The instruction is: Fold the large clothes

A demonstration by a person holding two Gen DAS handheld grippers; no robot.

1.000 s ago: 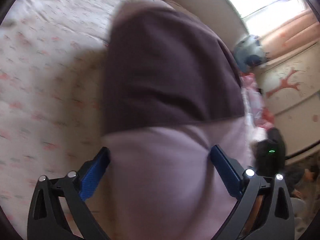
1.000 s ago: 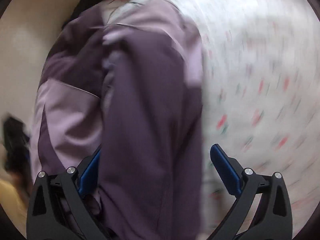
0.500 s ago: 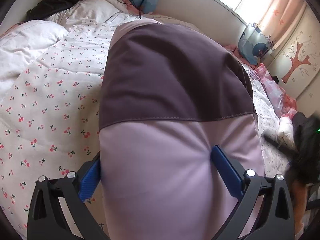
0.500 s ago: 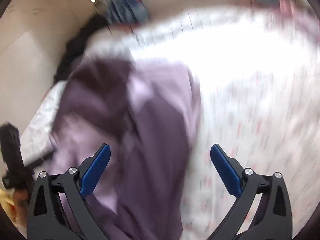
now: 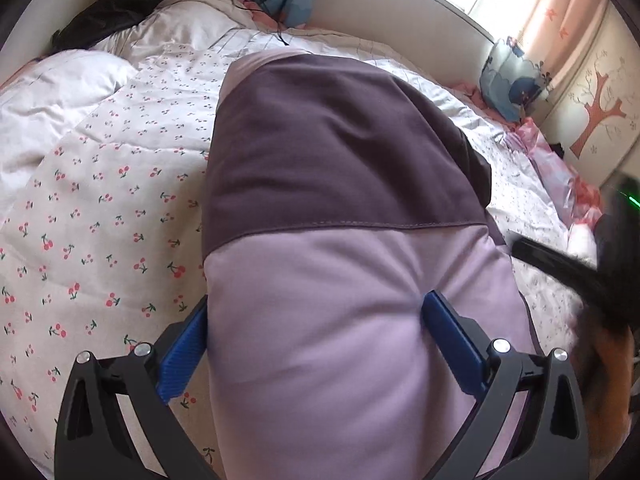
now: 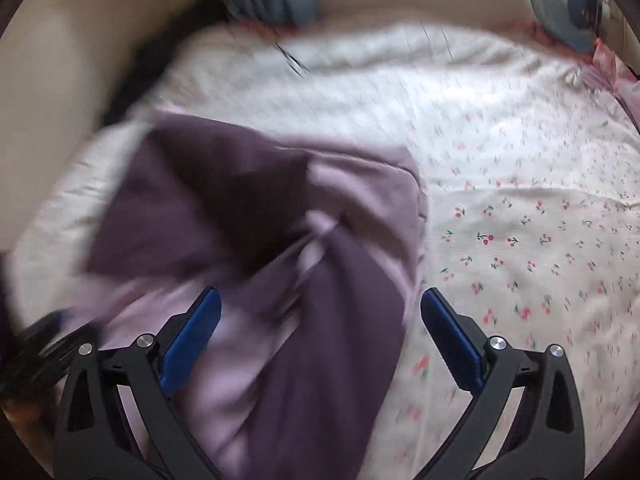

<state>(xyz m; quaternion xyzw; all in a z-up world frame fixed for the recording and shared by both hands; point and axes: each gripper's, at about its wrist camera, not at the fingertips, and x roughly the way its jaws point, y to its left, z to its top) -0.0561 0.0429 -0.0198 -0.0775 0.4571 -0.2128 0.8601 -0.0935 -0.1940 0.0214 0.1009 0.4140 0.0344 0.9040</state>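
A large two-tone garment, dark purple and light lilac, lies on the cherry-print bedspread. My left gripper is open, its blue fingers straddling the lilac part, which bulges between them. In the right wrist view the same garment lies crumpled and blurred to the left. My right gripper is open above its lower fold, with nothing held. The right gripper also shows as a dark blur in the left wrist view.
A white quilt and black clothing lie at the bed's far left. Blue patterned cushions lean on the beige headboard. Pink fabric lies at the right edge. The bedspread extends to the right.
My right gripper has pulled back and up from the garment, which now lies lower left in its view. The left view has steadied, still over the lilac part.
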